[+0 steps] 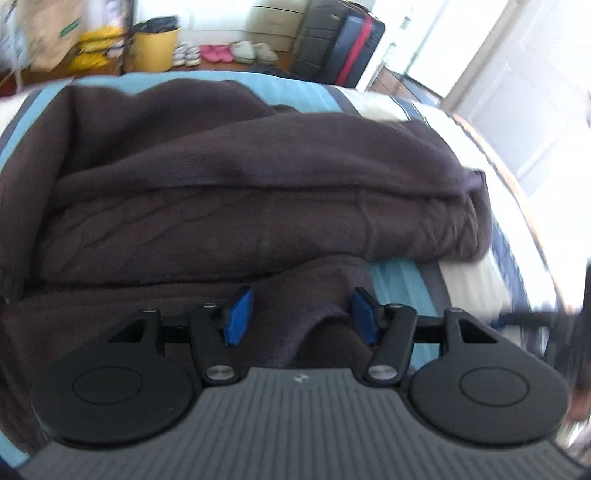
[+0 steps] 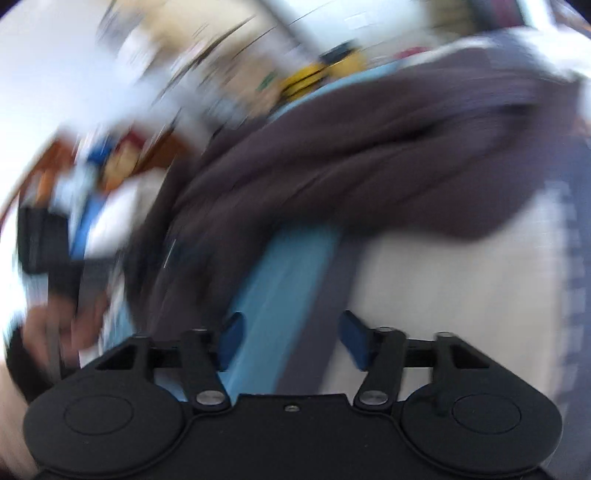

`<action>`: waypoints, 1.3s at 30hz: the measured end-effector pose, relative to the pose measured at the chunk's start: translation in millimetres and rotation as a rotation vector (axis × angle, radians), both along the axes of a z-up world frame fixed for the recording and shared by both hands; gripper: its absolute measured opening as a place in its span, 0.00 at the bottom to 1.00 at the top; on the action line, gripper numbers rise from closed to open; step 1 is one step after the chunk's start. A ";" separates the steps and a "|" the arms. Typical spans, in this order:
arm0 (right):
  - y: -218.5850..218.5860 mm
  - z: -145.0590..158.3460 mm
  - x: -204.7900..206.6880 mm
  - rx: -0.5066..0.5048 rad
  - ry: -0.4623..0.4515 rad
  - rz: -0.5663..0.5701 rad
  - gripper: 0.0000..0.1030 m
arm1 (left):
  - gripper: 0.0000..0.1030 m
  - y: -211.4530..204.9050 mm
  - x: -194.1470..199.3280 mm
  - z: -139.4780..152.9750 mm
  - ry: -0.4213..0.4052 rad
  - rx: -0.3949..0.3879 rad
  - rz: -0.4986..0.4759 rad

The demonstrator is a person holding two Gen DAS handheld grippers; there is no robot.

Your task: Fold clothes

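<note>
A dark brown fleece garment (image 1: 240, 177) lies folded in layers on a bed with a blue, white and grey striped cover (image 1: 399, 280). My left gripper (image 1: 301, 314) is open, its blue pads just above a near flap of the garment, gripping nothing. In the blurred right wrist view the garment (image 2: 351, 155) lies ahead and to the left. My right gripper (image 2: 291, 339) is open and empty above the blue stripe (image 2: 280, 280) of the cover, short of the garment's edge.
Beyond the bed's far edge stand a yellow bin (image 1: 155, 48), shoes (image 1: 221, 53), a paper bag (image 1: 55, 33) and a dark suitcase (image 1: 340, 40). A bright door or window (image 1: 517, 92) is on the right. The other gripper (image 2: 44, 236) shows blurred at left.
</note>
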State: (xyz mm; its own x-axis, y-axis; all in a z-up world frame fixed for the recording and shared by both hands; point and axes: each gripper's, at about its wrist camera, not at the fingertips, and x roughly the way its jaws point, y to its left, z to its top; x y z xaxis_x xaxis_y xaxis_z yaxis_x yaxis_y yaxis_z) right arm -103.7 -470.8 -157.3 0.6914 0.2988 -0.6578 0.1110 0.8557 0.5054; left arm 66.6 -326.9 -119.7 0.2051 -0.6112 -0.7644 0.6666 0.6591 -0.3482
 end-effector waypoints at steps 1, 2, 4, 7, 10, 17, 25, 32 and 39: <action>21.5 1.1 -0.6 -0.060 -0.020 0.030 0.85 | 0.56 2.7 0.3 1.1 0.002 -0.006 0.013; 39.1 1.9 0.7 -0.095 -0.023 0.057 0.85 | 0.56 4.2 2.2 3.4 -0.005 -0.007 0.023; 63.4 4.8 5.5 -0.116 -0.014 0.093 0.84 | 0.56 12.6 3.1 11.9 -0.040 0.002 0.051; 76.6 13.9 11.8 -0.095 -0.018 0.076 0.83 | 0.60 37.9 6.6 26.4 -0.072 0.004 0.132; 96.4 17.4 15.3 -0.210 -0.035 0.081 0.72 | 0.61 68.5 10.0 35.2 -0.044 -0.057 0.200; 83.6 39.1 14.6 -0.310 -0.043 -0.024 0.16 | 0.69 92.1 -5.7 27.9 -0.027 -0.090 0.212; 55.2 103.6 -14.1 -0.298 -0.216 -0.278 0.14 | 0.77 72.9 -54.3 60.1 -0.210 -0.211 -0.109; 63.4 123.1 -34.5 -0.297 -0.276 -0.257 0.14 | 0.84 17.6 -114.7 23.4 -0.654 0.181 -0.266; 73.6 103.0 -35.4 -0.284 -0.193 -0.208 0.17 | 0.15 11.2 -103.3 23.5 -0.704 0.188 -0.105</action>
